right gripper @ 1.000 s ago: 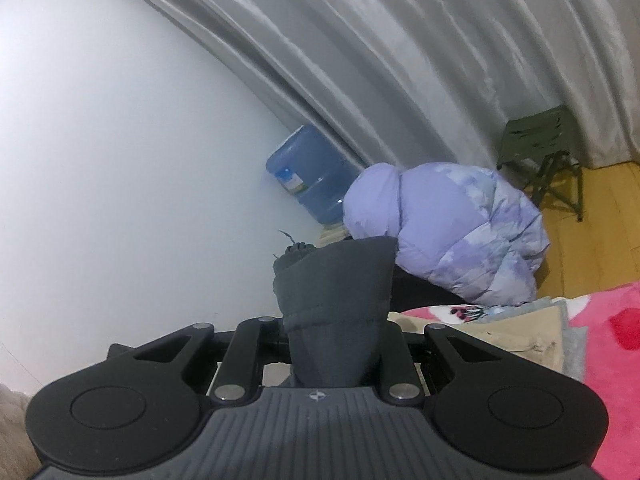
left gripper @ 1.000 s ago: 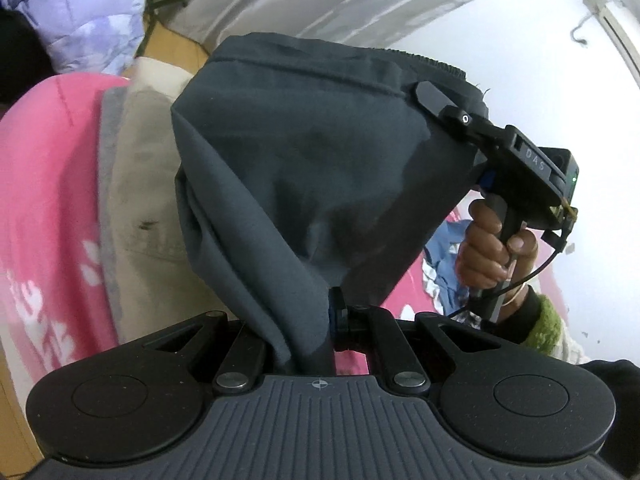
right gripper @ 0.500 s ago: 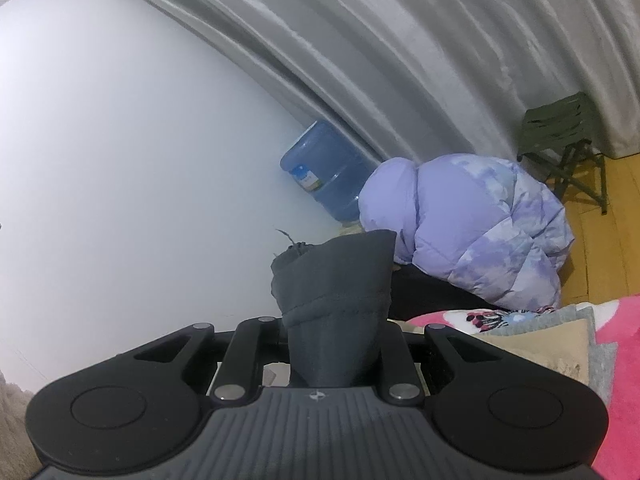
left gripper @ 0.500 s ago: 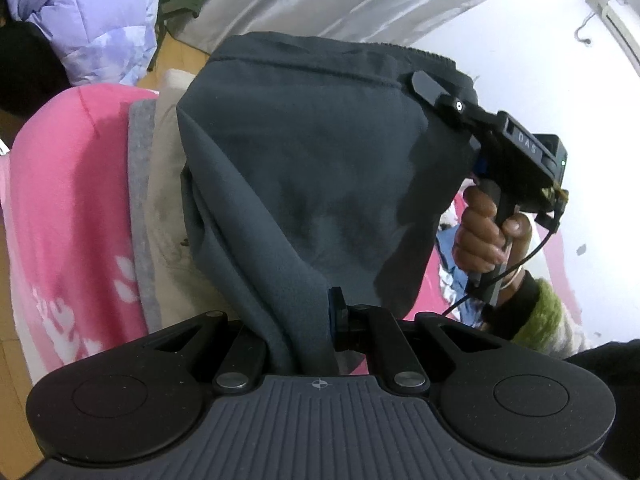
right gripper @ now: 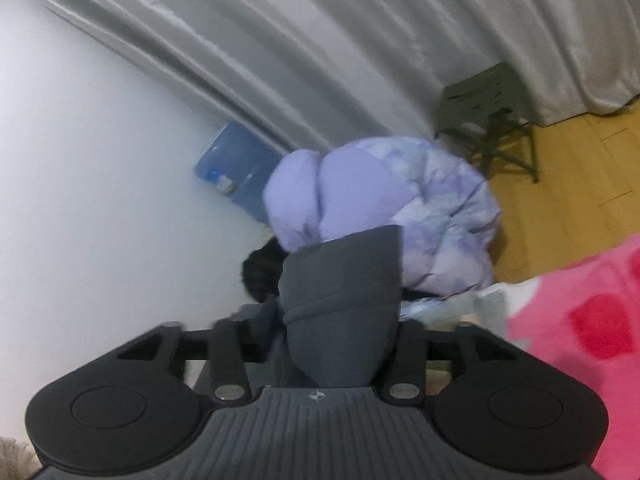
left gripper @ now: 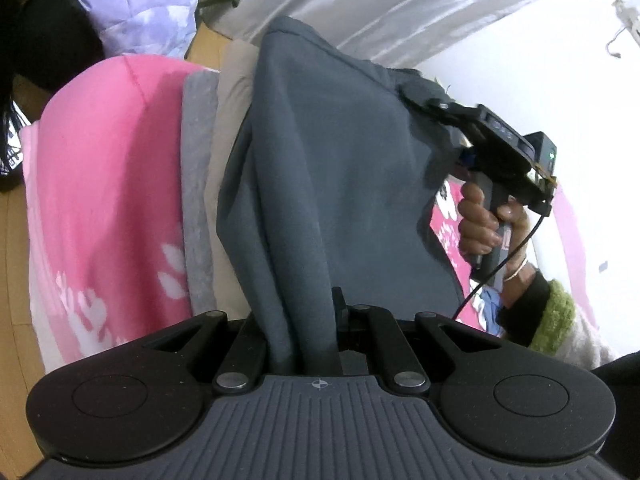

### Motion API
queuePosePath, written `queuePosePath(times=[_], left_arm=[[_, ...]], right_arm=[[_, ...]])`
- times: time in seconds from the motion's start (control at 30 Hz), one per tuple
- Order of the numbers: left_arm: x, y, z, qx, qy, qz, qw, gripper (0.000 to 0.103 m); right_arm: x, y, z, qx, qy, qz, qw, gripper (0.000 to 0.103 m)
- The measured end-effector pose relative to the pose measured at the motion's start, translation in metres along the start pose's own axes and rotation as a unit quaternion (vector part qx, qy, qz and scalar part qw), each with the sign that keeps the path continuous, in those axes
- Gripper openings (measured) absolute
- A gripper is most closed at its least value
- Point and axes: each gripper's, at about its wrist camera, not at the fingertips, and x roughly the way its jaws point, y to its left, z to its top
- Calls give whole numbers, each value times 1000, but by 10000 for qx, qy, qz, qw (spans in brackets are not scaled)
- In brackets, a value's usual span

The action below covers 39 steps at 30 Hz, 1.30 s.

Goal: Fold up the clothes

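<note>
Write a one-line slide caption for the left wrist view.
Left gripper and right gripper each clamp the dark grey garment, holding it above folded clothes on a pink blanket.

Dark grey garment (left gripper: pixel 332 168); pink blanket (left gripper: pixel 100 168), pale floral print.

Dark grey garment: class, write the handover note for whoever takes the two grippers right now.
Left gripper: shut on one end of the dark grey garment.
Right gripper: shut on the opposite end, by a stitched hem; a hand holds its handle.
The garment hangs between the two grippers, above the pink blanket. A beige garment and a grey one lie on the blanket beside it.
Done: garment picked up at both ends.
Left: lay it down, fold it, probably place it with the others.
</note>
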Motion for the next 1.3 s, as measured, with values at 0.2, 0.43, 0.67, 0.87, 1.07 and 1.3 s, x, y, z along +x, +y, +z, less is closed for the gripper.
queuePosePath(times=[0.2,0.43,0.67,0.87,1.07,1.3], left_arm=[[-7,-2,-11,-136,34,71,9999,7],[-21,-16,-21,-88,77,130,9998,7],[-34,-23,-29,-206,170,144,9995,8],[-48,-31,-33,-251,348,-9,9991,25],[-65,-47,-34,13,38,48,10000,6],[-66,-43,-35,-38,86,136,9999,6]], right_arm=[[-41,-16,21,528,-764,-257,9953,65],[-109,-19,-3,444,-302,-400,9978,65],[-133,-22,-100,747,617,-558,9937,63],[-121,-18,-122,971,607,-393,9926,35],[-123,17,-112,294,566,-424,9971,10],[-124,19,-125,252,625,-437,9968,10]])
